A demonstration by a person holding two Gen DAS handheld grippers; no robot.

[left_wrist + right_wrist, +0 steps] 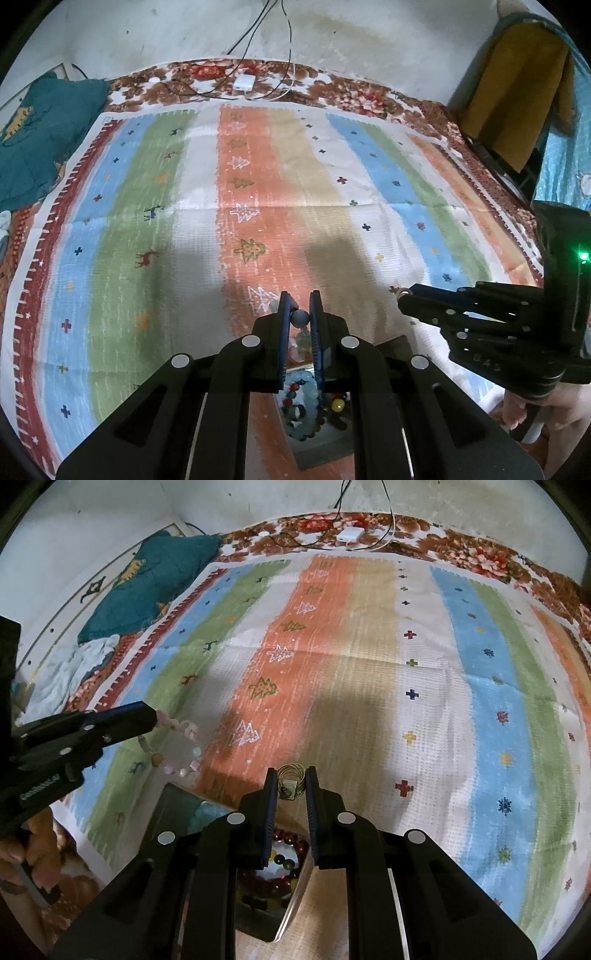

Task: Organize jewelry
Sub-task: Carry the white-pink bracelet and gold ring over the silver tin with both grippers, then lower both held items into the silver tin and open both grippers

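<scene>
My left gripper (pixel 300 304) is shut on a pale bead bracelet (pixel 300 318), holding it by a grey-blue bead above a grey tray (pixel 317 452) that holds several bead bracelets. In the right wrist view the same bracelet (pixel 184 753) hangs from the left gripper (pixel 157 716) as a loop of pink and white beads. My right gripper (pixel 291 775) is shut on a gold wire ring (pixel 291 779) above the tray (pixel 284 912), where dark red bead bracelets (pixel 286 840) lie. The right gripper also shows in the left wrist view (pixel 402 295).
A striped cloth (pixel 258 192) with tree and cross patterns covers a floral bedspread (pixel 354 96). A teal pillow (pixel 40 125) lies at the far left. A white charger with cables (pixel 243 82) sits at the far edge. Yellow cloth (pixel 517 92) hangs at the right.
</scene>
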